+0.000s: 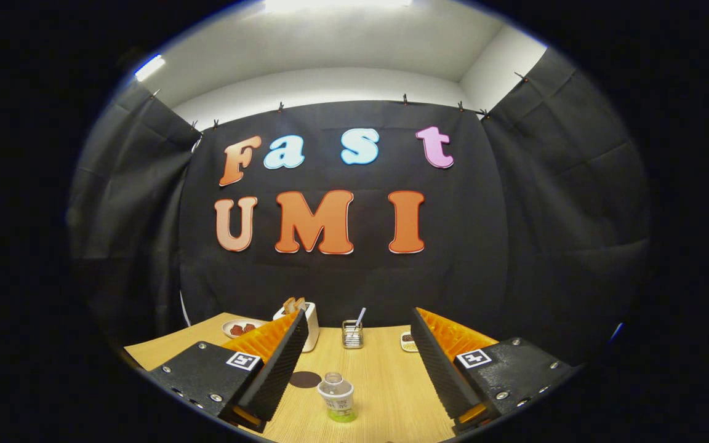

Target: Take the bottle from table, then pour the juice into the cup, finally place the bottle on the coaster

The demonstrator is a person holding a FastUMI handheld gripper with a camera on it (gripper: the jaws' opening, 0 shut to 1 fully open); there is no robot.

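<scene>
Table (379,369): light wood-grain top, lower centre of the frame, running back to the black cloth wall.

Hand-held gripper (354,357): two black ribbed fingers with orange backing rising from the lower left and lower right of the frame. Fingers stand wide apart, nothing between the pads, touching nothing. Each finger base carries a small square black-and-white marker.

Toaster (306,323): white, upright, at the table's far edge, partly hidden behind the left finger; two browned slices stick up from the top.

Bottle (336,397): small, clear, upright on the table, bottom centre of the frame, in the gap between the fingers, nearer the left one. Pale label, green liquid low inside. Not touched.

Plate (240,328): white, far left of the table, some red pieces on it.

Coaster (304,379): dark round disc lying flat, just left of the bottle and beside the left finger.

Wire holder (352,334): small, mid-table at the far edge, a thin utensil leaning out.

Small dish (408,341): partly behind the right finger; contents unclear.
</scene>
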